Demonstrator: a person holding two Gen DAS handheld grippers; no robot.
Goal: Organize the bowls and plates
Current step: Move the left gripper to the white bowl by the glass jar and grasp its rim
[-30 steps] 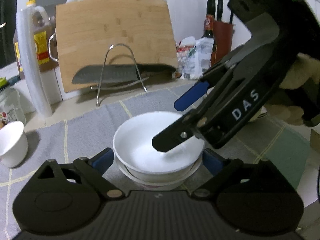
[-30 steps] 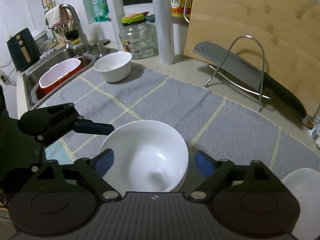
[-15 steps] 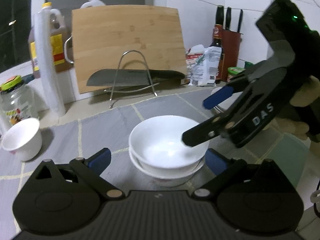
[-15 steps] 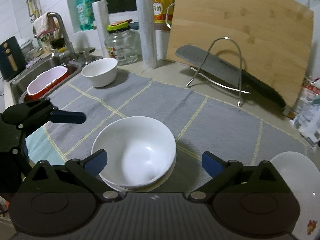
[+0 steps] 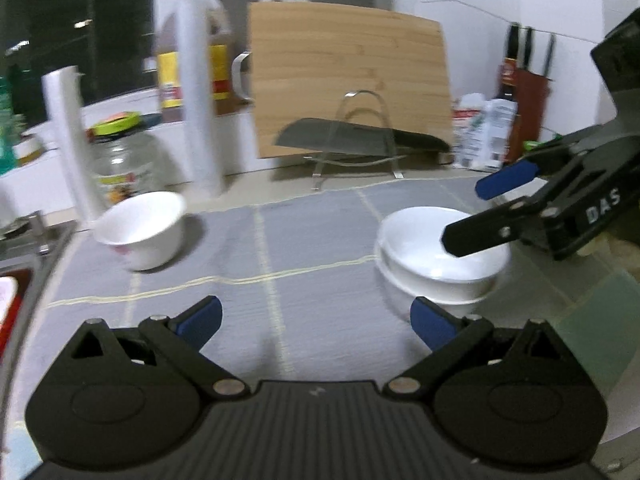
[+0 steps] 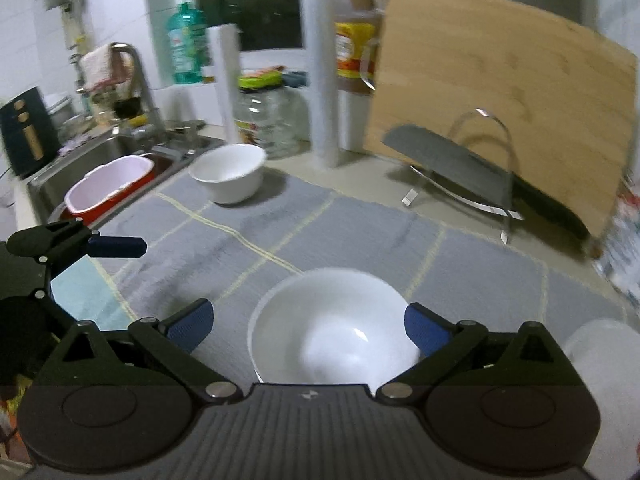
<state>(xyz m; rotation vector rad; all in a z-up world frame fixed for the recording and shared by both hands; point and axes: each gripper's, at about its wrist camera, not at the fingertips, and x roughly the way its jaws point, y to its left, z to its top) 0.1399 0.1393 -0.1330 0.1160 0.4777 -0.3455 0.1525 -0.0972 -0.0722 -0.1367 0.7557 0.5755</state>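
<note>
1. Now that both tools have drawn back from the nested bowls (image 6: 334, 330), I read the stacking step as done: one white bowl sits inside another on the grey mat (image 6: 360, 236), and nothing grips it.
2. Right tool (image 6: 308, 326): released, spread wide, blue pads either side of the stack's near rim without touching it. A second ago its jaws were narrower and closer over the bowl; they have since opened out fully.
3. Left tool (image 5: 316, 318): also released, nothing between the fingers. A second ago it framed the stack dead centre; the stack now lies off to the right of its view (image 5: 440, 252), so I have swung this hand leftward. Blur in this view agrees with motion.
4. Further out, a single white bowl (image 5: 142, 236) stands alone on the mat's far-left part, near the sink (image 6: 104, 152). The left view now faces more toward it.
5. Judgement: this loose bowl is the next candidate for the stack. A white dish (image 6: 600, 360) at the right edge of the right view is too blurred to identify.
6. Farthest: cutting board (image 6: 500, 100) and knife on its wire stand (image 6: 472, 168), unchanged.
</note>
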